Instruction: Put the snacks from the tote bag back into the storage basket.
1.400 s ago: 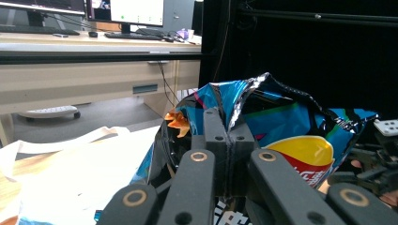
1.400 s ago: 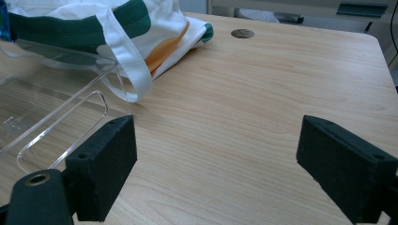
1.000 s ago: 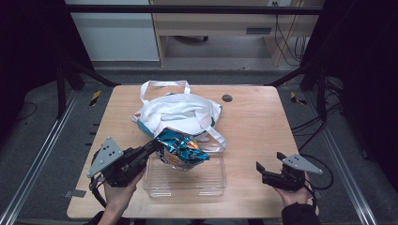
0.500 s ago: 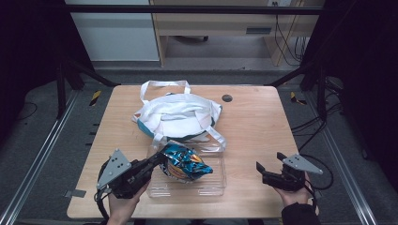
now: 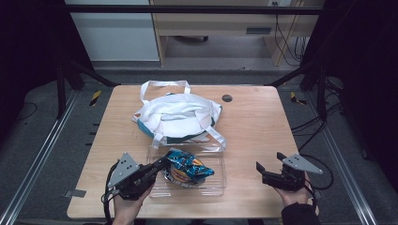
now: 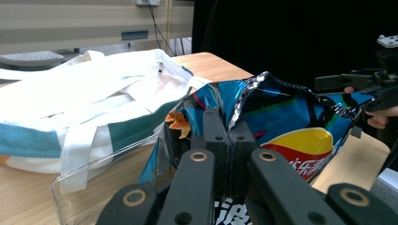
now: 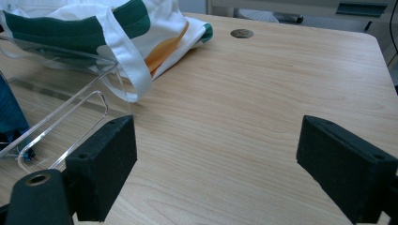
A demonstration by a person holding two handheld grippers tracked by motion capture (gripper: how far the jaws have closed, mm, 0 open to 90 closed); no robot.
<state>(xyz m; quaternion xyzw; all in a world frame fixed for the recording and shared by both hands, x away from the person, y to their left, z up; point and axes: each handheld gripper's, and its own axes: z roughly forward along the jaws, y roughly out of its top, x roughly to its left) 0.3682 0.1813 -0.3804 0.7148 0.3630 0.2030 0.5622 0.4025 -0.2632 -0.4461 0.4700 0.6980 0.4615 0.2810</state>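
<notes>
While the left gripper (image 5: 157,167) clamps its jaws on the crinkled edge of the shiny blue foil snack bag (image 5: 187,168), that bag sits low inside the clear plastic tray (image 5: 219,161) near the table's (image 5: 263,122) front edge. To set it down well, I would lower until the bag rests flat on the tray floor, then part the jaws and draw back toward the person, clear of the tray's near wall. The white cloth tote bag with teal trim (image 5: 176,117) lies just behind the tray, crowding that side. The right gripper (image 5: 268,172) waits with jaws wide apart, gripping nothing, over bare wood well to the right, where there is ample room.
</notes>
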